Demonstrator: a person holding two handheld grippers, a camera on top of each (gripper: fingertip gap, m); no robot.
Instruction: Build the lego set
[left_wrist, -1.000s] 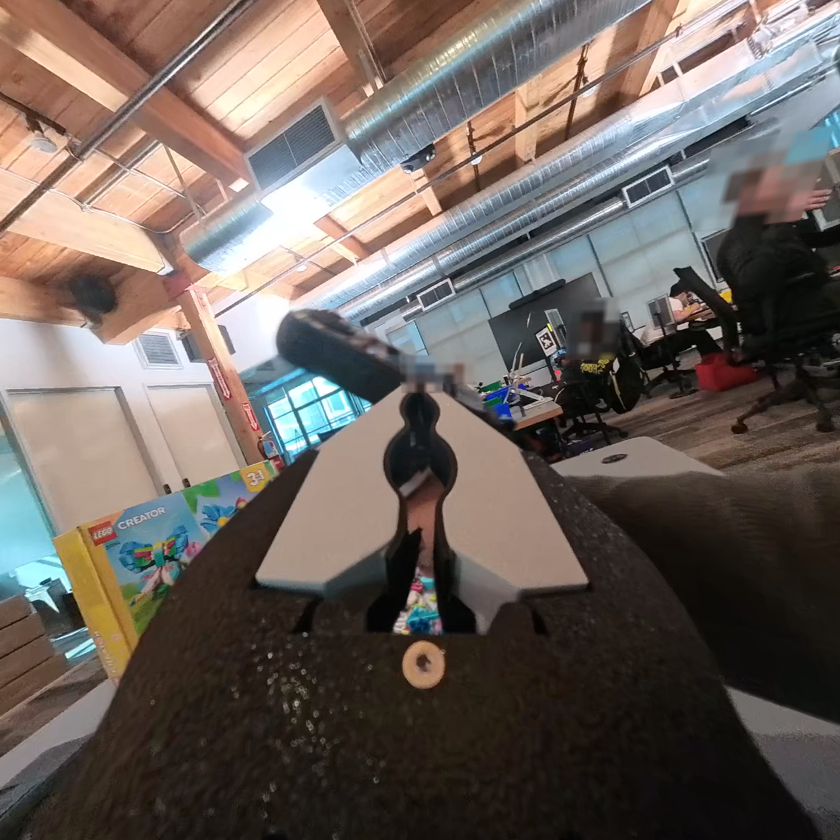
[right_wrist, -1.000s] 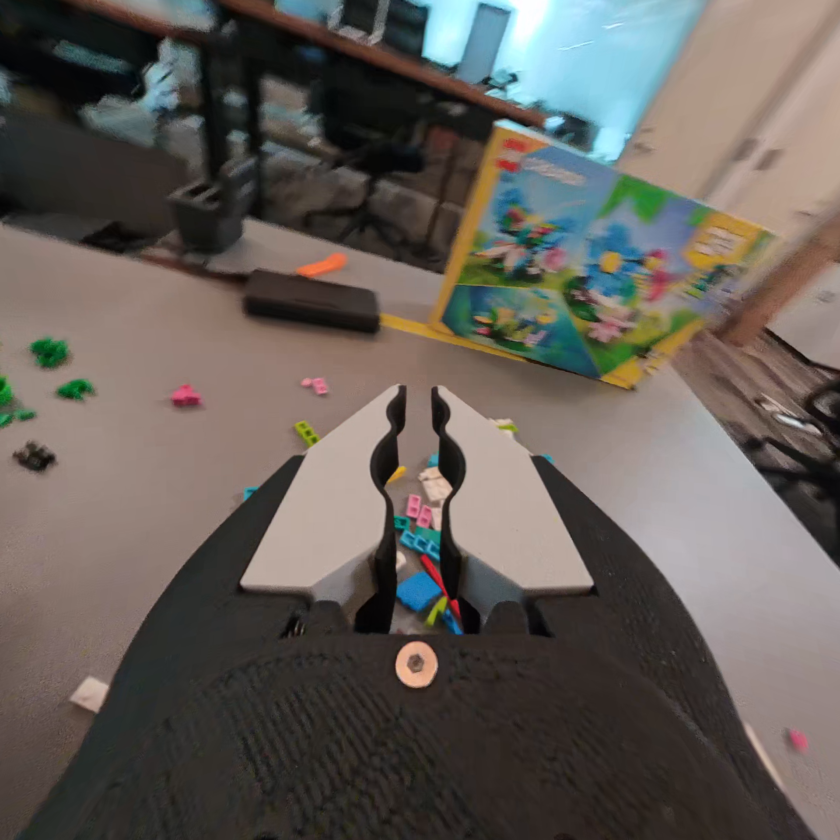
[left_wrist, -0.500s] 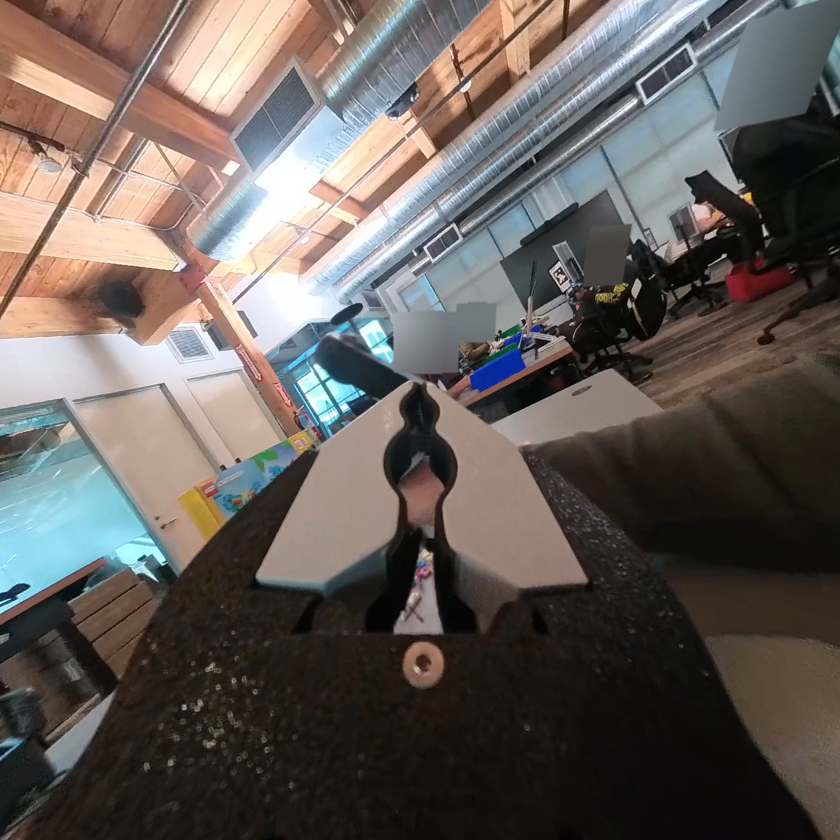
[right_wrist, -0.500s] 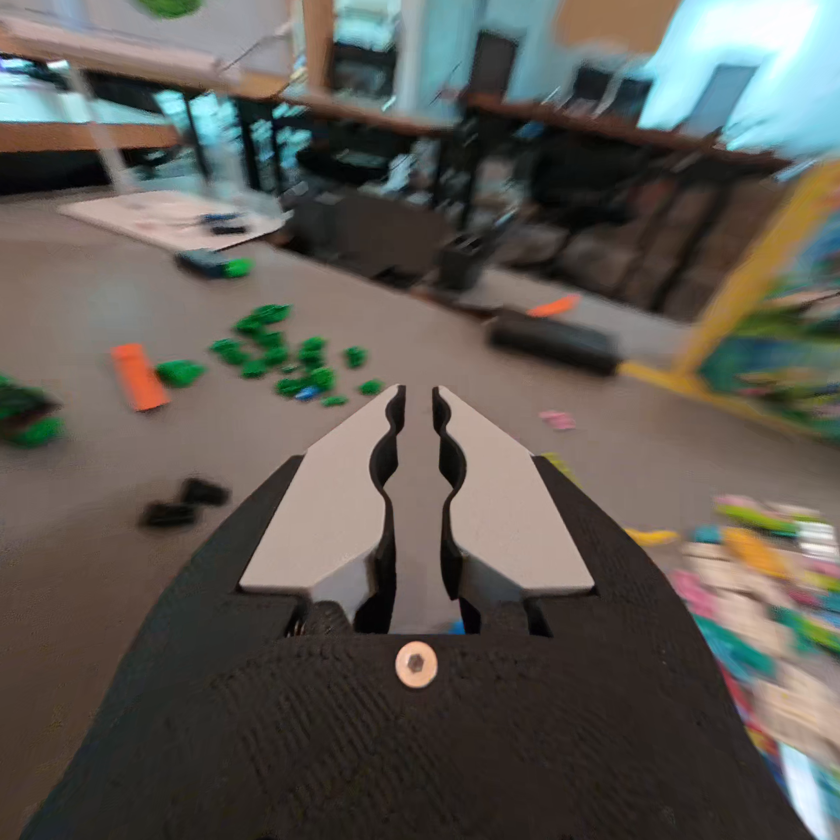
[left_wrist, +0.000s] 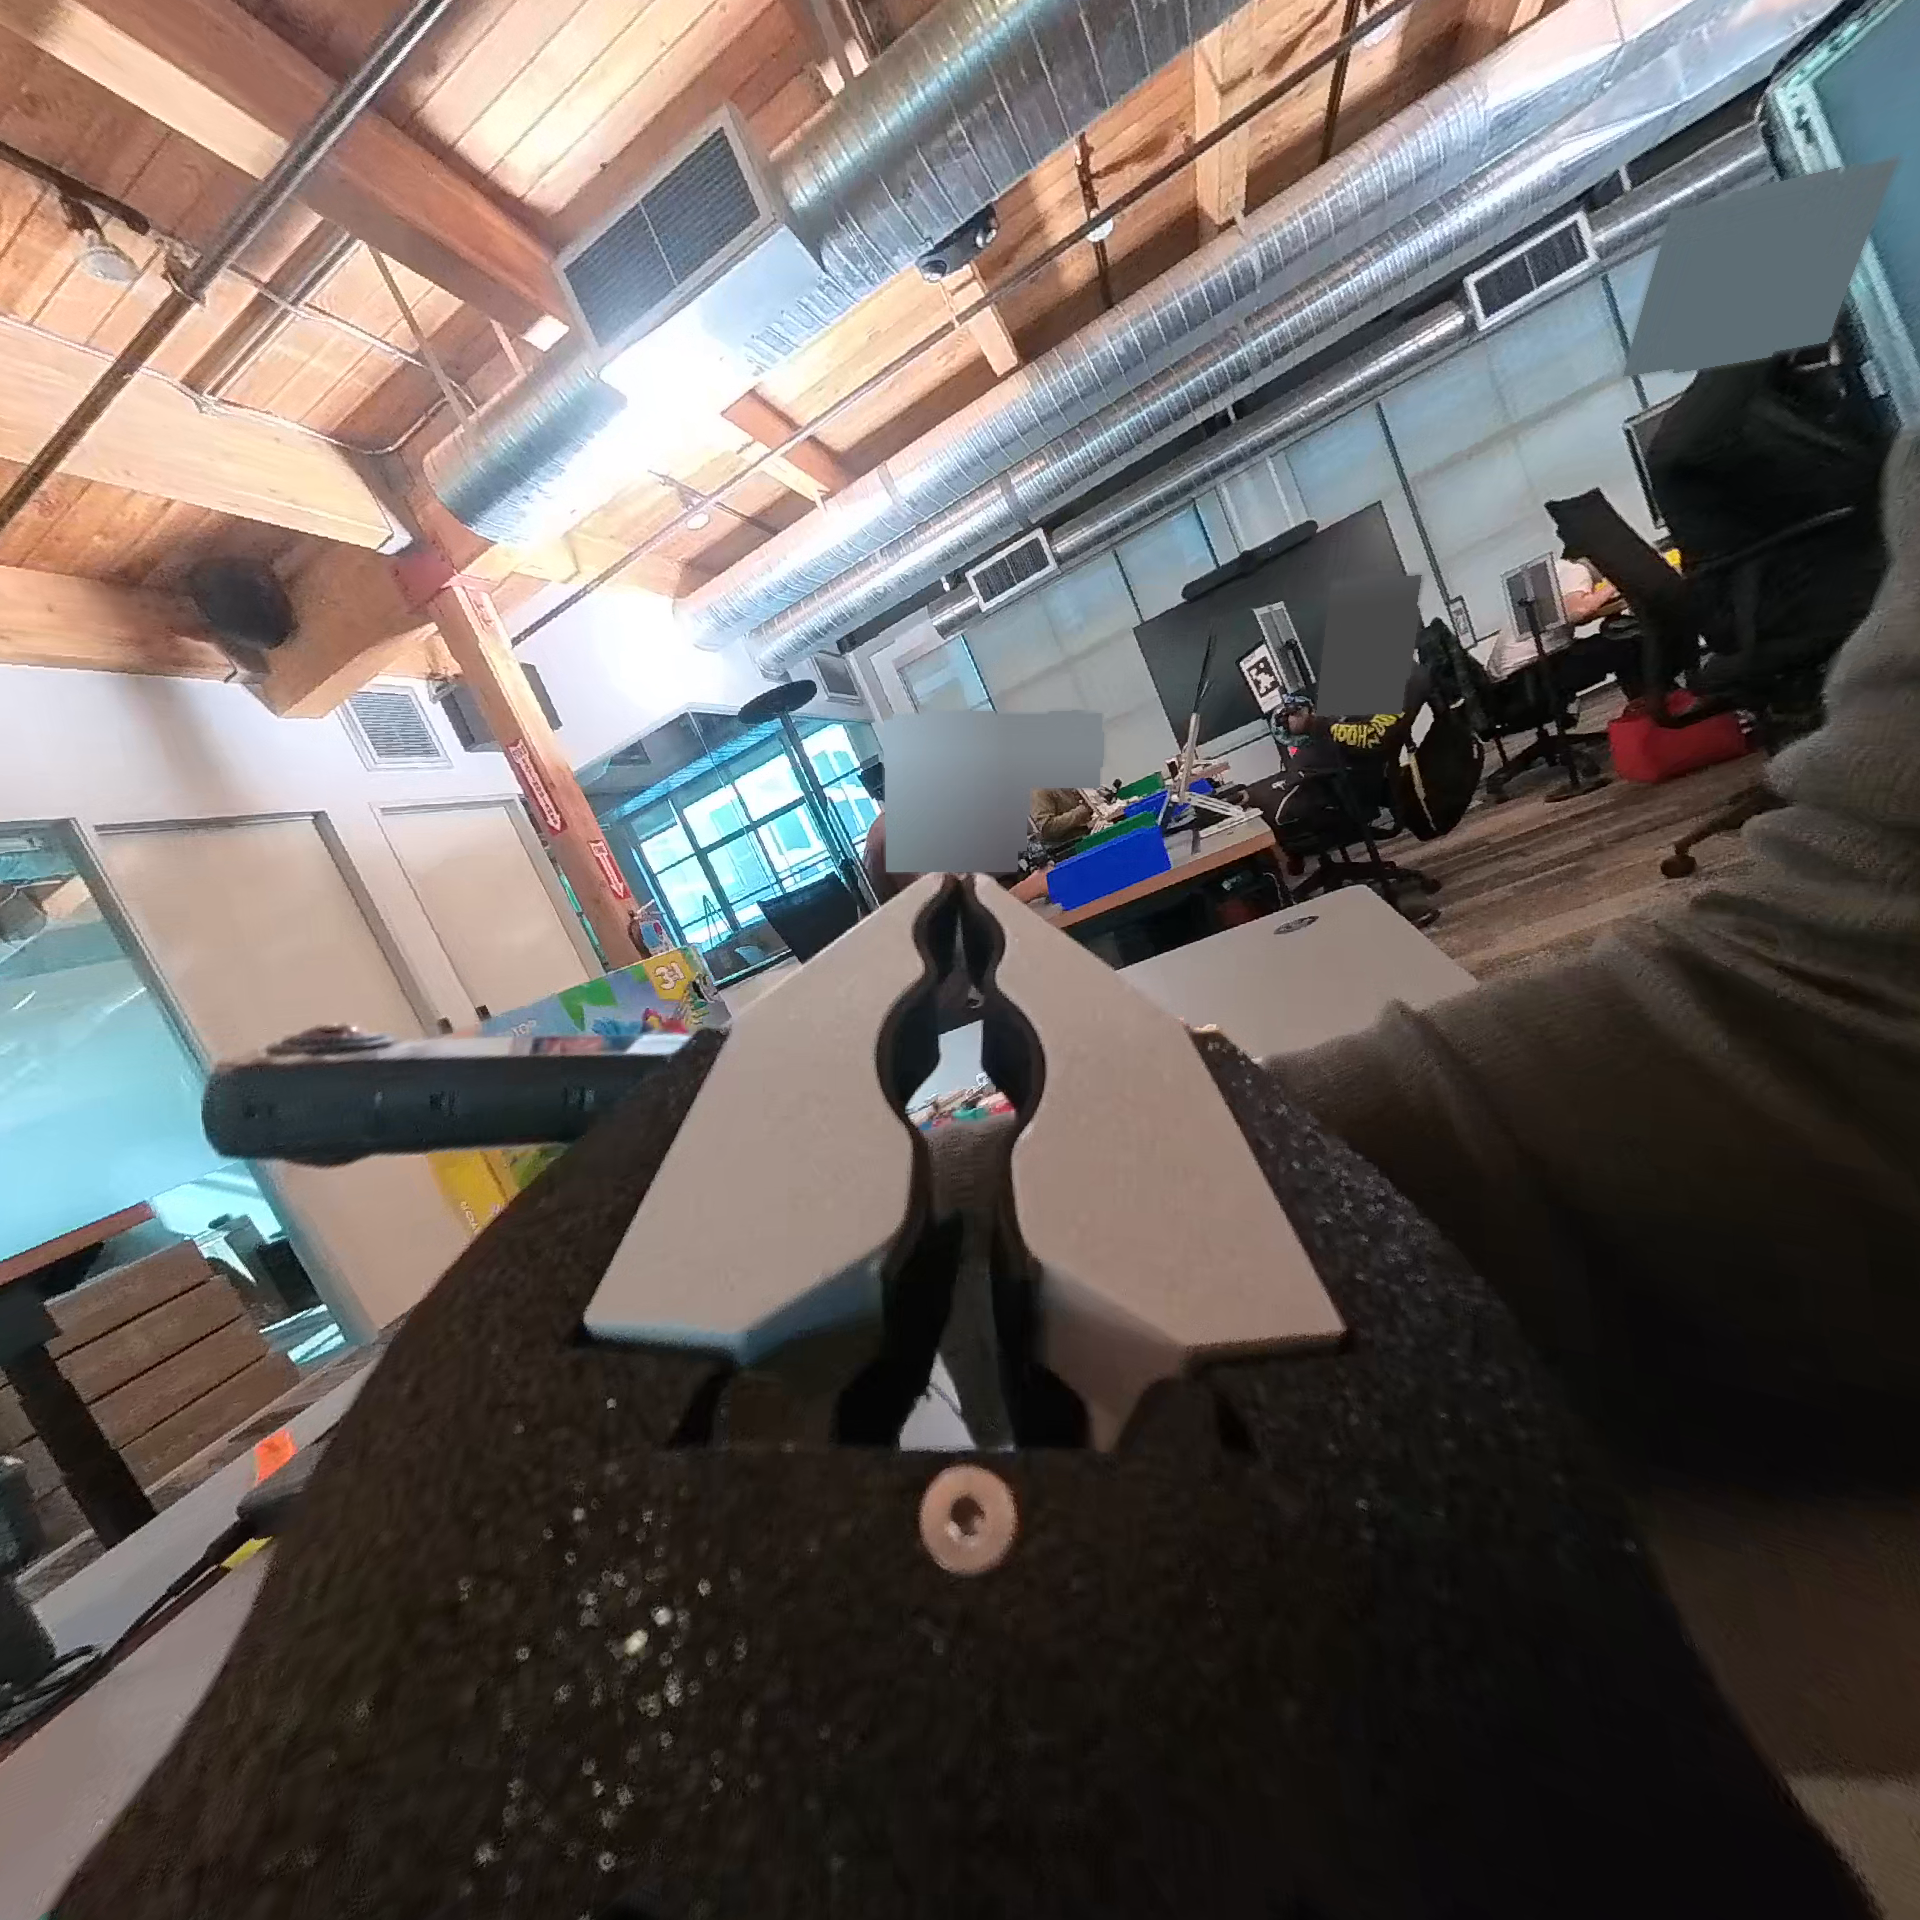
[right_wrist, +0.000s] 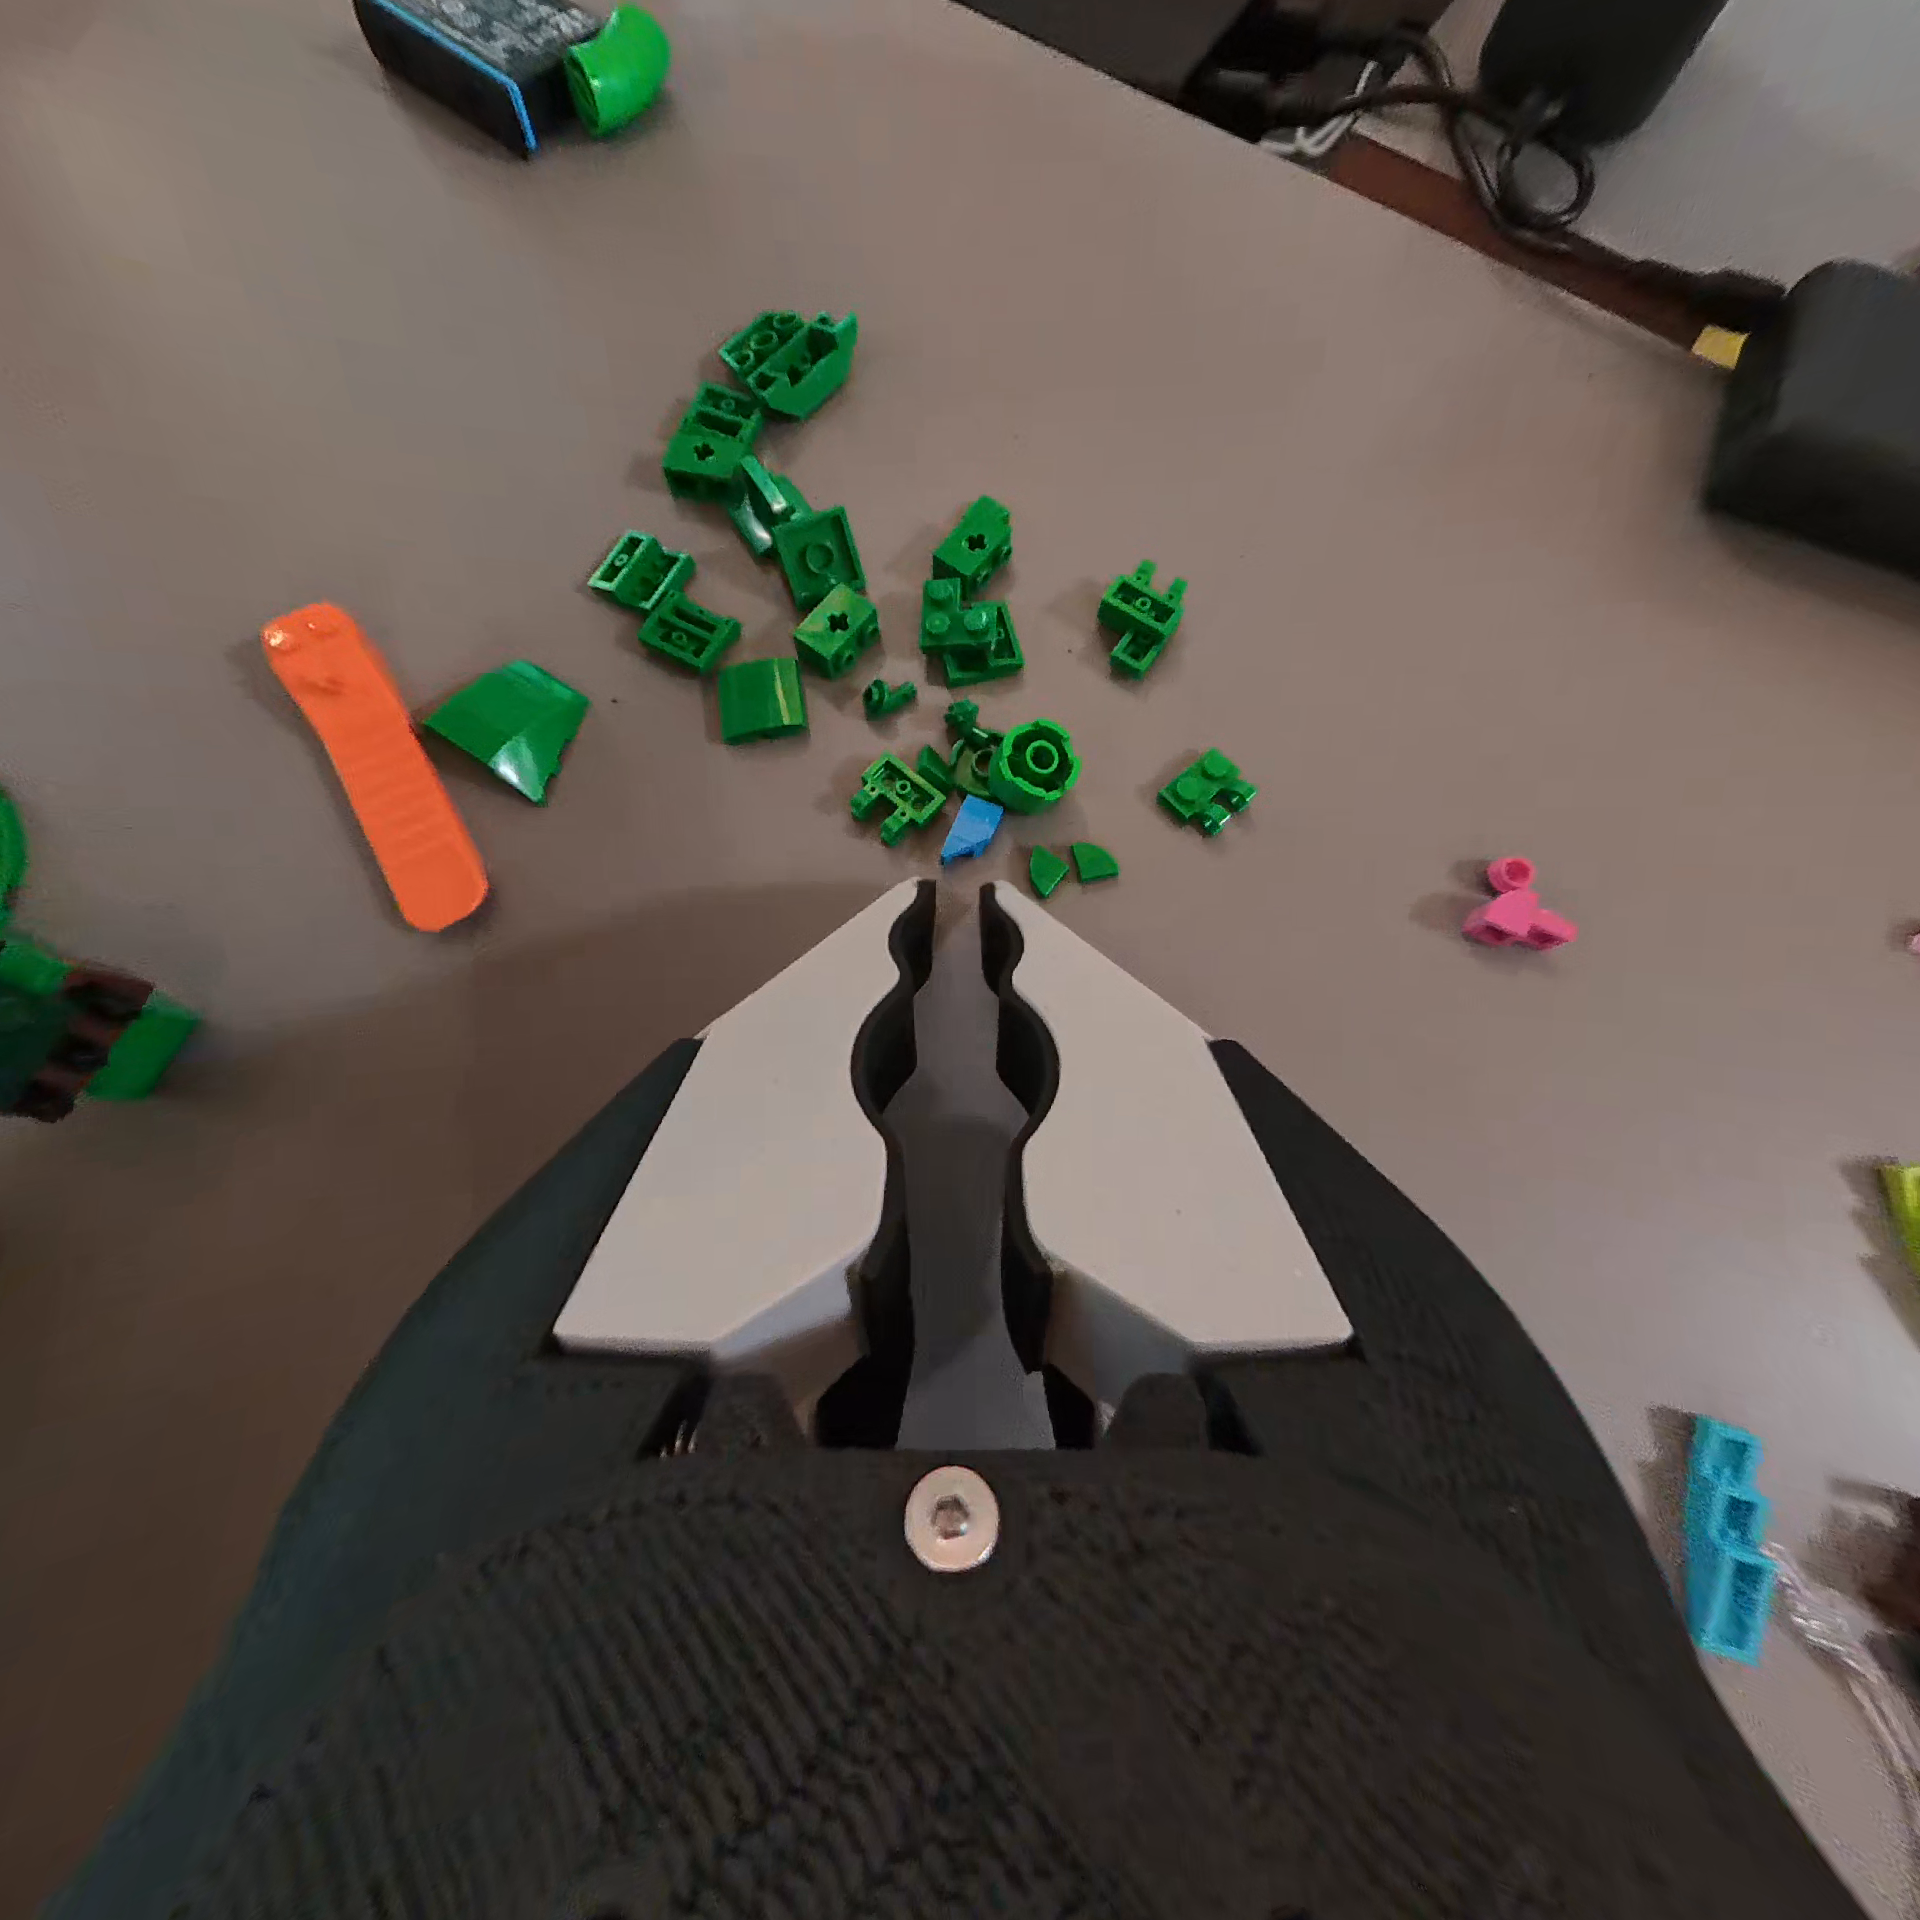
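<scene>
Ahead of right hand-held gripper (right_wrist: 957, 891): green bricks (right_wrist: 831, 582), orange separator (right_wrist: 374, 764) leftward.

You are in an open-plan office in a converted loft. Overhead run wooden beams (left_wrist: 197, 447) and silver air ducts (left_wrist: 1091, 416). Behind you stand glass partitions (left_wrist: 104, 1039), and people sit in wheeled office chairs (left_wrist: 1340, 821) at desks with a monitor (left_wrist: 1278, 613). Blue bins (left_wrist: 1107, 868) sit on one desk. Your grey worktop (right_wrist: 1247, 416) carries loose green bricks (right_wrist: 831, 582), with what looks like cabling (right_wrist: 1496, 156) past its far edge.
</scene>
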